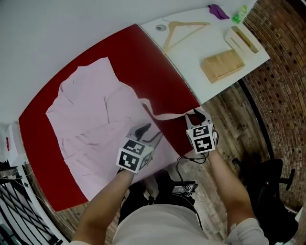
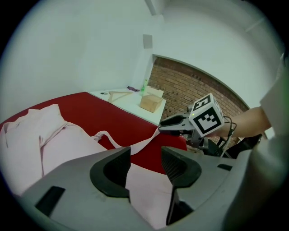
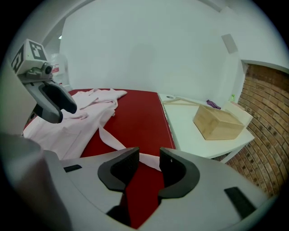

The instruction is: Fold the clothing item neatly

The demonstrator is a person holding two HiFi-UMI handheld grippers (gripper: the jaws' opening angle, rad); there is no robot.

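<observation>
A pale pink robe-like garment (image 1: pixel 91 119) lies spread on the red table (image 1: pixel 153 62), partly folded over itself. Its long belt (image 1: pixel 162 115) trails right toward the table's near corner. My left gripper (image 1: pixel 143 130) hovers over the garment's near hem. In the left gripper view it (image 2: pixel 145 164) is open, with pink cloth (image 2: pixel 58 149) lying below and nothing pinched. My right gripper (image 1: pixel 192 115) is at the belt's end by the table corner. In the right gripper view it (image 3: pixel 149 166) stands with its jaws apart, and the belt (image 3: pixel 108 137) runs across the gap at the tips.
A white table (image 1: pixel 191 52) adjoins the red one on the right, carrying a wooden hanger (image 1: pixel 179 29), a wooden box (image 1: pixel 222 64), a wooden holder (image 1: pixel 244 40), a purple item (image 1: pixel 218 10) and a green bottle (image 1: pixel 239 14). A black chair (image 1: pixel 272 182) stands on the wood floor at right.
</observation>
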